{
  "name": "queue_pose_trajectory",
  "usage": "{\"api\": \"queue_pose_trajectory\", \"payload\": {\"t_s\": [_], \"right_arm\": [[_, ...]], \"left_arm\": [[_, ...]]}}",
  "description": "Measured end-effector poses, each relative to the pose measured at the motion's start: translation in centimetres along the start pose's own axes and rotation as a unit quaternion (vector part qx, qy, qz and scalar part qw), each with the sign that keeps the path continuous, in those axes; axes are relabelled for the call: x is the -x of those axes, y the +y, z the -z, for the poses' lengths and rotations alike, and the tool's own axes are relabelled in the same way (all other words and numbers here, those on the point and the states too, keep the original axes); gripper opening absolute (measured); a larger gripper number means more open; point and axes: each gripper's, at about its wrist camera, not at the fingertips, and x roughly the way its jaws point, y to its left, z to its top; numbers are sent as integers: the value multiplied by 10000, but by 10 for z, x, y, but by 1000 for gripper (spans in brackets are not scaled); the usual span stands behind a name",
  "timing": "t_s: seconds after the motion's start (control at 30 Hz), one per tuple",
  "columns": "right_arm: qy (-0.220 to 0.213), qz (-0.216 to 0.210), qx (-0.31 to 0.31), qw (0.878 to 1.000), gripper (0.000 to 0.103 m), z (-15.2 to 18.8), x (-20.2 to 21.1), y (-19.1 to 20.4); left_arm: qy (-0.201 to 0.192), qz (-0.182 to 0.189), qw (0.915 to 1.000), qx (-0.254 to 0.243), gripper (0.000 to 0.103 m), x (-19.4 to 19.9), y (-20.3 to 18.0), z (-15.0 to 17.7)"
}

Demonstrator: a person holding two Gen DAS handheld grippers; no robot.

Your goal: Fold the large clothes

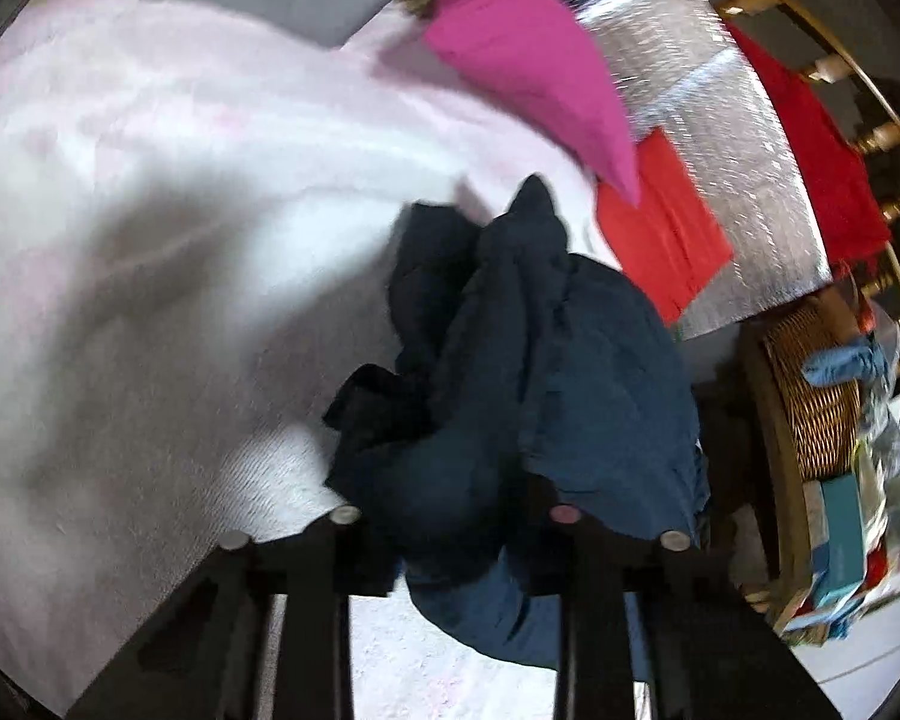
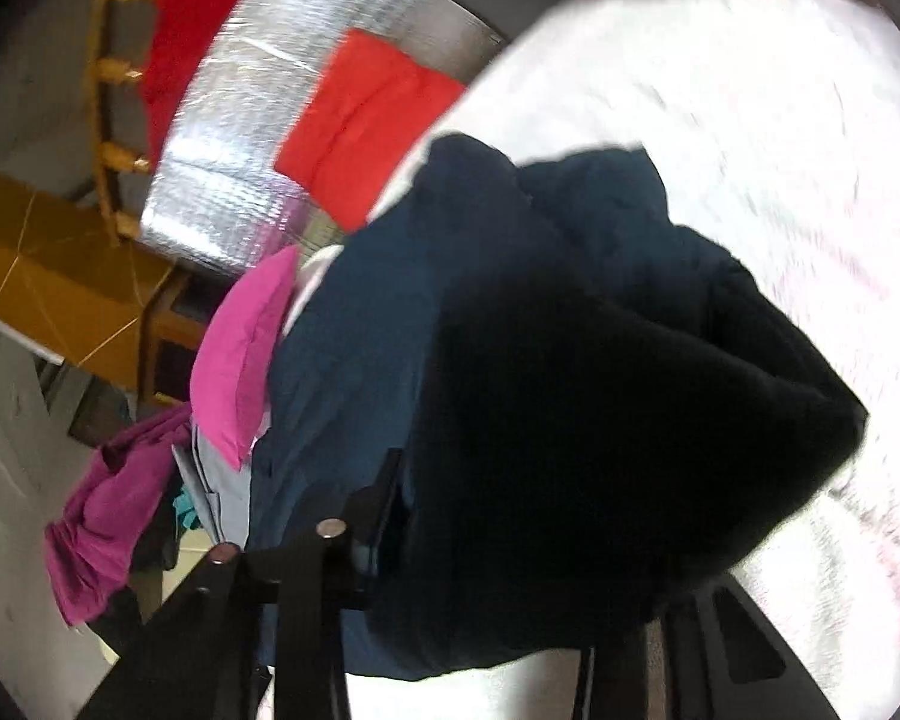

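Dark navy-blue crumpled fabric garment (image 1: pixel 510 372) bunches between the black fingers of the left gripper (image 1: pixel 456 519), which pinch it narrowly, and drapes over the right gripper (image 2: pixel 486 546), whose jaws close on its folds. It lies on a pale pink fuzzy blanket (image 1: pixel 180 180). Beyond sit a magenta folded cloth (image 1: pixel 522 54), a red folded cloth (image 1: pixel 666 228) and a silver quilted foil sheet (image 1: pixel 720 138).

Left gripper (image 1: pixel 456 525), right gripper (image 2: pixel 480 540): black jaws, round silver screw heads.
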Motion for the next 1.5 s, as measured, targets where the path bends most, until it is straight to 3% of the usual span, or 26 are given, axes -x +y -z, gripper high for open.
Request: {"api": "queue_pose_trajectory", "payload": {"t_s": [0.2,0.37,0.43,0.57,0.6,0.63,0.73,0.87,0.97,1.0,1.03,1.07,1.13,1.23,1.3,1.37,1.4,1.43,1.5], "right_arm": [[-228,-61,193,9995,35,-2,24,5],[222,11,-273,9994,38,-2,17,-15],[467,133,-456,9978,43,0,10,-24],[754,-45,-801,9939,50,-2,10,-35],[798,-56,-882,9929,57,-2,13,-38],[797,-45,-923,9925,63,-3,16,-42],[697,-28,-1036,9922,64,-5,28,-50],[477,212,-1264,9906,64,-9,29,-63],[454,3,-1500,9877,64,-9,22,-71],[453,-23,-1473,9881,62,-9,19,-70],[433,-8,-1364,9897,53,-9,17,-67],[397,38,-1206,9919,50,-10,17,-65],[233,127,-765,9967,39,-11,21,-50],[-183,123,25,9998,37,-11,35,-21],[-310,135,277,9990,37,-9,38,-12],[-142,297,192,9993,37,-10,31,-17],[10,412,52,9991,39,-10,26,-22],[197,517,-176,9983,44,-11,19,-30],[446,510,-653,9956,53,-12,14,-42]], "left_arm": [[-44,57,9996,-282,18,23,-12,11],[297,-280,9991,-148,23,15,-6,16],[509,-457,9976,87,39,10,2,16],[673,-505,9961,274,57,5,7,11],[661,-472,9963,284,62,8,8,12],[643,-435,9966,292,63,12,10,14],[786,-265,9959,355,67,20,16,24],[904,-174,9954,280,67,19,14,32],[811,-143,9963,252,66,13,12,29],[740,-138,9968,268,60,11,12,27],[696,-145,9971,281,51,7,9,24],[666,-114,9973,283,48,6,9,20],[536,-49,9984,199,31,9,7,17],[254,69,9996,-57,24,19,-4,15],[106,-24,9993,-350,24,25,-13,15],[232,-178,9990,-349,24,20,-11,17],[394,-276,9985,-271,28,15,-8,18],[610,-475,9970,-103,40,8,-1,19],[720,-548,9958,166,54,4,7,18]]}}
